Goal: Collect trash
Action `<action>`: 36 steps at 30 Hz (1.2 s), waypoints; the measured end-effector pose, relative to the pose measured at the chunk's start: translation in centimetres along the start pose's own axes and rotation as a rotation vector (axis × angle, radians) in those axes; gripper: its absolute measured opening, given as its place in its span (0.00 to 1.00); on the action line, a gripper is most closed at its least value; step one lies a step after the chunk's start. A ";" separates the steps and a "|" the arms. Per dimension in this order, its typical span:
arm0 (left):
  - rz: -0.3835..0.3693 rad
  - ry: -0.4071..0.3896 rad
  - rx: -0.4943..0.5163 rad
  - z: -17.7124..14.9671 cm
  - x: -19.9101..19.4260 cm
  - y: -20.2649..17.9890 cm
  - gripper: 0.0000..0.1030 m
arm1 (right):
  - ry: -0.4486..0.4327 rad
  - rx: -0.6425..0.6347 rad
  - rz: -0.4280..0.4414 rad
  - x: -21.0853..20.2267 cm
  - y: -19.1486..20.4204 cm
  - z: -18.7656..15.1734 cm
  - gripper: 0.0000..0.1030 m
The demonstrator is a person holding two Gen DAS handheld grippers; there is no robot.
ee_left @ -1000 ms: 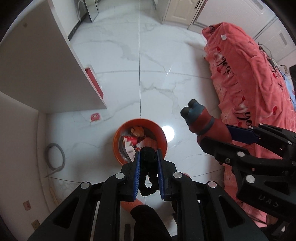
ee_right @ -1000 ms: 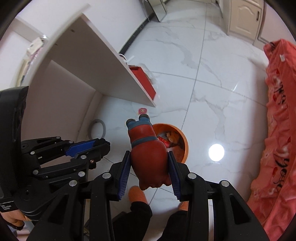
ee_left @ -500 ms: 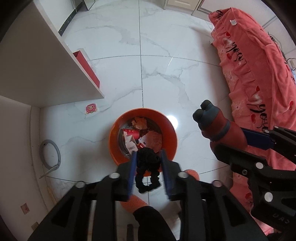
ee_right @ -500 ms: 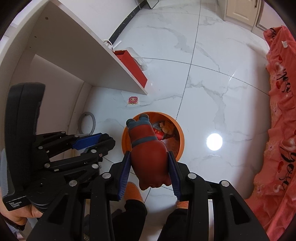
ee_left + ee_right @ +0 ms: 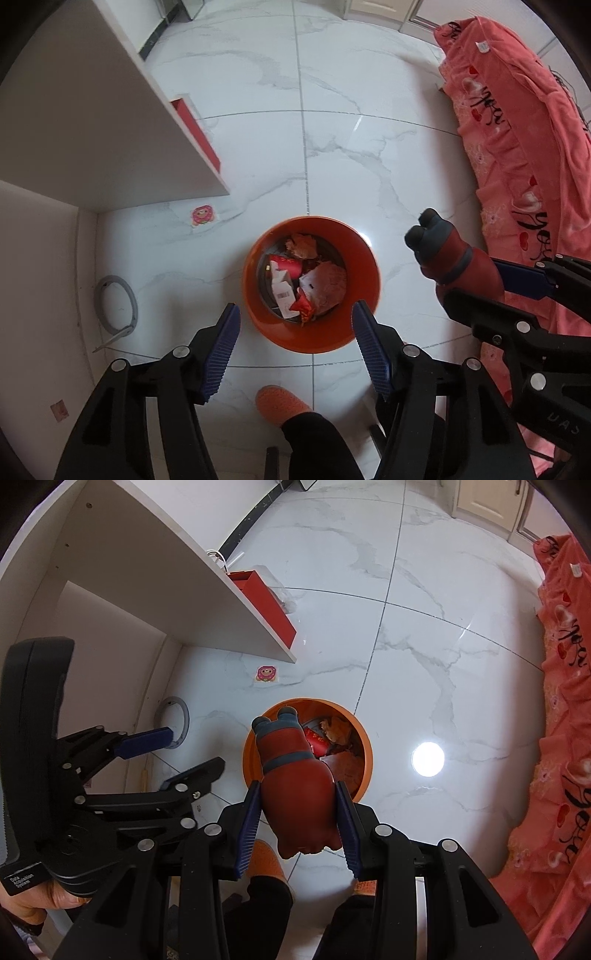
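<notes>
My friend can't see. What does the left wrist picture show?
The left gripper is opening, empty, above an orange bin of trash on white floor. Beside it, the right gripper holds a red toy.

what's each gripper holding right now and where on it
Right gripper clamps the red pig toy at its head end; left gripper, jaws opening, holds nothing.
</notes>
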State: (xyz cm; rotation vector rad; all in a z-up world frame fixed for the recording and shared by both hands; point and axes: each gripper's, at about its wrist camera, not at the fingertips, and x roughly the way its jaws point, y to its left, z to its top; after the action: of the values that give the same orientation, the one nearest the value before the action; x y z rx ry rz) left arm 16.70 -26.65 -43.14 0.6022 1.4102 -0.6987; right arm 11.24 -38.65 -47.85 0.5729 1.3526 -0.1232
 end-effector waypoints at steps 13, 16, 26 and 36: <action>0.025 0.043 -0.039 -1.4 0.9 2.7 0.62 | 0.021 -0.021 -0.012 2.0 1.5 1.3 0.49; 0.029 0.049 -0.043 -1.6 1.1 3.0 0.62 | 0.024 -0.026 -0.014 2.1 1.8 1.2 0.53; 0.027 0.048 -0.039 -1.8 0.9 2.8 0.62 | 0.015 -0.029 -0.021 1.6 2.4 1.1 0.53; 0.031 -0.054 -0.060 -2.2 -6.5 0.9 0.70 | -0.102 -0.123 -0.084 -6.4 4.2 0.7 0.63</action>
State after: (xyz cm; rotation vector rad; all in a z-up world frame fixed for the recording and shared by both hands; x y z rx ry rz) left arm 15.72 -23.85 -36.88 0.5530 1.3641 -0.6419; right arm 12.02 -36.89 -40.39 0.4019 1.2751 -0.1350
